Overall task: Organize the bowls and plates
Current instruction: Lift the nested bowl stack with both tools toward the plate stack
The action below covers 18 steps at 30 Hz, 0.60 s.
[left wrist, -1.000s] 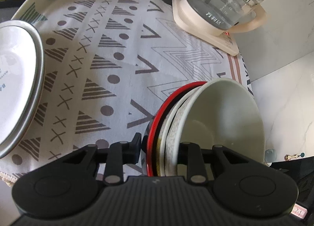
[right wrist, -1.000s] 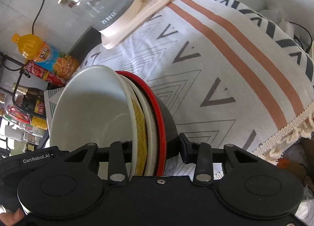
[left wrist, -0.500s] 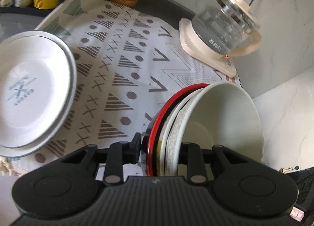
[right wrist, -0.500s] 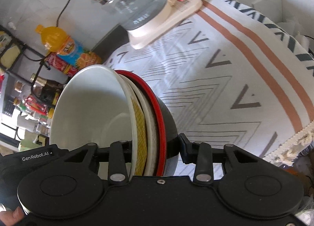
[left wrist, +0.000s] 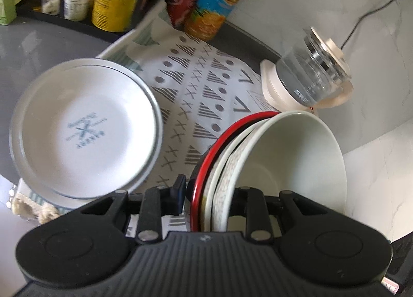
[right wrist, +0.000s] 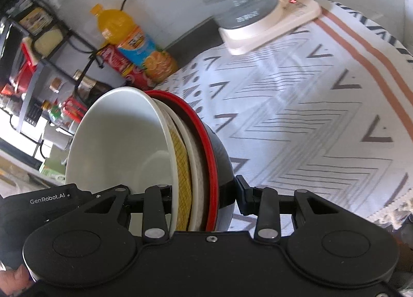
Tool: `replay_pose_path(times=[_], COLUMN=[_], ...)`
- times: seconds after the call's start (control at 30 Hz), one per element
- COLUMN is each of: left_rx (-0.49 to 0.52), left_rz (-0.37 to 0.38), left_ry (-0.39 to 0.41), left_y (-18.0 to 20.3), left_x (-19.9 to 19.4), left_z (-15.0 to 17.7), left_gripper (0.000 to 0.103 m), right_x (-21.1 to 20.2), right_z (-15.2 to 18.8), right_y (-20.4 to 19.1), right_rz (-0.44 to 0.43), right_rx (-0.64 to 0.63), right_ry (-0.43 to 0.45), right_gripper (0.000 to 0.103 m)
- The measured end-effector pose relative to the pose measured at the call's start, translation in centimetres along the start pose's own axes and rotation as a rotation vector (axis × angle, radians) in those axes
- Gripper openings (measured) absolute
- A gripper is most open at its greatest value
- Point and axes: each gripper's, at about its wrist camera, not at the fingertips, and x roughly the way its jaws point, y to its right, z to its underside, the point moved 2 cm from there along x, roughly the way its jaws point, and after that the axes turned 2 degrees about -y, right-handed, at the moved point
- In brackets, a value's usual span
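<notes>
Two claws of mine share one load above the patterned tablecloth (left wrist: 196, 95) that covers most of the counter. On that cloth, off to my left, sits a stack of white plates (left wrist: 85, 129) with a blue mark in the middle of the top one. Well apart from it, at the far edge of the cloth, stands a glass kettle (left wrist: 312, 77) on its cream base, and an orange juice bottle (right wrist: 134, 44) stands by the wall with a red can beside it.

The stack of nested bowls (left wrist: 271, 167) is off the cloth and tipped on edge, held between my hands — a white bowl innermost, then patterned ones, then a black bowl with a red rim outermost. My left gripper (left wrist: 209, 193) is clamped narrowly across the rims on one side, one finger inside the white bowl, the other against the black outside. My right gripper (right wrist: 204, 193) pinches the opposite side the same way — also narrow.
</notes>
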Motion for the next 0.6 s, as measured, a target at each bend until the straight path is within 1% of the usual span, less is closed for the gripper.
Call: replay_pose_path(times=[0.3,0.6], left_rx=[-0.031,-0.052], left_rz=[-0.002,0.009], left_ry=[0.033,0.031], left_y=[-3.5,-7.7], left_x=[-2.5,-3.9], left_z=[-1.1,-3.0], left_gripper=[0.027,0.027], right_x=[1.1,2.8], right_z=[0.9,2.2], right_y=[-4.1,-8.0], right_rz=[-0.021,-0.018], right_rx=[-0.042,-0.063], right_ry=[-0.012,-0.008], right_gripper=[0.037,0.037])
